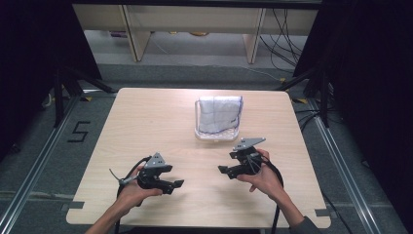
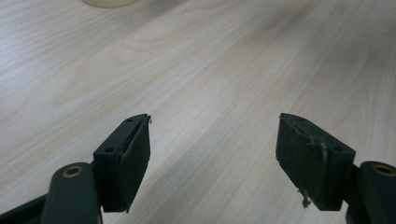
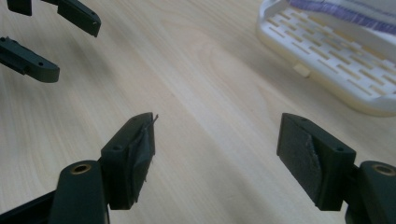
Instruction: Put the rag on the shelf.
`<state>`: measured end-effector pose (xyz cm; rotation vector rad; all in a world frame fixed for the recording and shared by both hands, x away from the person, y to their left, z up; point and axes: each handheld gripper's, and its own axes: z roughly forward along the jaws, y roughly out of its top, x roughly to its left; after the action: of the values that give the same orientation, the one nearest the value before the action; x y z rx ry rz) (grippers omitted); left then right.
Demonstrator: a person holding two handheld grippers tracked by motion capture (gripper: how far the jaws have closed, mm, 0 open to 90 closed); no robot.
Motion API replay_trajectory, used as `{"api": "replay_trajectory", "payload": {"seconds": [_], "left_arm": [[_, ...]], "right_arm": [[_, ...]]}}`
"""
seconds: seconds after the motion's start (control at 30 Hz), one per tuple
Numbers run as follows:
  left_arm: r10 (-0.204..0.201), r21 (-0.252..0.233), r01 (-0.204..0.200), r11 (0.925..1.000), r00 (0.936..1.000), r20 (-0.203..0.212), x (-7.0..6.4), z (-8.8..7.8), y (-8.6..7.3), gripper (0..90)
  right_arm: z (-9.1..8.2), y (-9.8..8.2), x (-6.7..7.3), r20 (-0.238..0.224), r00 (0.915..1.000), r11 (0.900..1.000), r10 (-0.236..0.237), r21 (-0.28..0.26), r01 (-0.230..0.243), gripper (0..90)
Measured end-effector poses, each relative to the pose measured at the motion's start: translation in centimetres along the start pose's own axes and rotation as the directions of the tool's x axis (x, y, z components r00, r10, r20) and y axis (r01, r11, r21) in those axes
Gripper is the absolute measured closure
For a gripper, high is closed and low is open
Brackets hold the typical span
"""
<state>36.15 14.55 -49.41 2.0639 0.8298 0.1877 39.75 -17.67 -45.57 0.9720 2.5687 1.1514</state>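
In the high view, the left gripper [image 1: 176, 185] is held at lower centre-left and the right gripper [image 1: 223, 170] at lower centre-right, both with jaws spread and nothing between them; the cloth-filled white basket [image 1: 217, 135] is seen at centre, above the right gripper, apart from it

Left gripper [image 1: 178, 184]: black body, grey three-cornered plate on top, black cable trailing to lower left. Right gripper [image 1: 222, 169]: same build. Black jaws, brass-ringed screw holes, worn pads [image 2: 306, 156]. Grey sleeve [image 1: 307, 226], lower right.
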Motion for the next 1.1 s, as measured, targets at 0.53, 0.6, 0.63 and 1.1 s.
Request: {"api": "replay_trajectory", "payload": {"seconds": [0.53,0.6,0.63,1.1], "left_arm": [[0.048,0.000,-0.048,0.9988,0.9986,-0.024,-0.9,-1.5,-1.9,23.8],[0.053,-0.013,-0.053,0.9985,0.9982,-0.028,-1.1,-1.9,-2.2,23.2],[0.054,-0.003,-0.054,0.9985,0.9980,-0.032,-1.1,-2.0,-2.2,22.8],[0.021,-0.005,-0.021,0.9998,0.9987,-0.047,-2.1,-2.7,-3.7,15.1]], "right_arm": [[-0.2,-2.8,1.7,-0.005,1.0000,1.000,-0.006,0.008,0.006,20.8],[-0.5,-3.3,1.9,-0.003,1.0000,1.000,0.009,-0.002,-0.009,17.6],[-0.6,-3.6,1.9,0.003,1.0000,1.000,-0.003,-0.018,0.003,17.6],[-1.1,-6.9,3.2,0.014,0.9998,1.000,0.013,0.004,-0.013,16.8]]}}
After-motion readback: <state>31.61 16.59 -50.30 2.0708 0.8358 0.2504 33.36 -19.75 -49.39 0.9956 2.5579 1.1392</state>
